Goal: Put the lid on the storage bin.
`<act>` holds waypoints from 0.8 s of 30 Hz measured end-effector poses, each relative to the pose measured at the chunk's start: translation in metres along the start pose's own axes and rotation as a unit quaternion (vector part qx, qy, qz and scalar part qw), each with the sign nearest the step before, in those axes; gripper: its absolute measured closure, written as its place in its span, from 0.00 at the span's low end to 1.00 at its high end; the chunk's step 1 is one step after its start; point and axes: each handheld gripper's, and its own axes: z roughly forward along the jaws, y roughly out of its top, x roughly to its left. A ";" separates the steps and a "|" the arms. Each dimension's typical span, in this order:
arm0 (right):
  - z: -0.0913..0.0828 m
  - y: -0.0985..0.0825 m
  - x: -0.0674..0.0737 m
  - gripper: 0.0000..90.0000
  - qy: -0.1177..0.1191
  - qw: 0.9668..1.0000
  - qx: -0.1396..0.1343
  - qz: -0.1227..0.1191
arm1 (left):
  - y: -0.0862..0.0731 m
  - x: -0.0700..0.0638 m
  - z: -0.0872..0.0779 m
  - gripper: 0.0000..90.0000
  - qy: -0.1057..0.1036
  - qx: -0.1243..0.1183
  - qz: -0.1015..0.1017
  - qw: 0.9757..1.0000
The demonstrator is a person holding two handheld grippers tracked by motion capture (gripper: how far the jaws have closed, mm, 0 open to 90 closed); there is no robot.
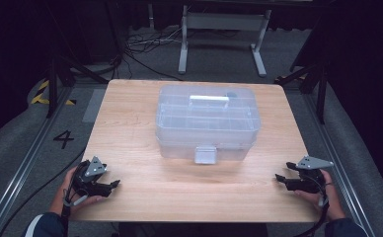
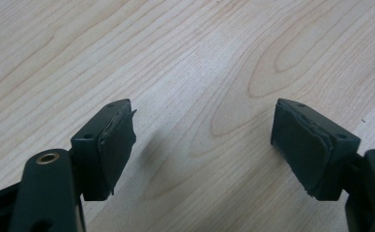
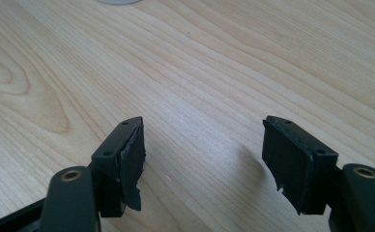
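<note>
A clear plastic organiser box [image 1: 207,121] with a white handle [image 1: 209,98] and a front latch [image 1: 205,154] sits closed at the middle of the wooden table [image 1: 130,133]. My left gripper [image 1: 111,185] rests low at the table's front left corner, held in a hand, its jaws apart and pointing toward the table's middle. Its own view has both black pads [image 2: 115,145] wide apart over bare wood, nothing between them. My right gripper [image 1: 281,177] sits at the front right corner, jaws apart and pointing left. Its pads [image 3: 132,159] also stand open over bare wood.
The table's front half between the two grippers is bare wood [image 1: 194,192]. Beyond the table stand a white metal frame [image 1: 224,29] and loose cables [image 1: 145,44] on grey carpet. A floor marking "4" [image 1: 63,139] lies left of the table.
</note>
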 end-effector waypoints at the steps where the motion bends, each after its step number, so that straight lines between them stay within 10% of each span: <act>1: 0.000 -0.003 -0.002 0.33 0.001 1.000 -0.009 0.013 | -0.002 0.001 0.000 0.25 -0.003 -0.004 -0.008 1.000; 8: 0.001 -0.007 -0.005 0.30 0.005 0.999 -0.012 0.037 | -0.015 0.005 0.003 0.21 -0.021 -0.040 -0.062 0.997; 24: 0.001 -0.007 -0.004 0.28 -0.001 0.999 -0.011 0.041 | -0.015 0.005 0.003 0.19 -0.019 -0.037 -0.063 0.997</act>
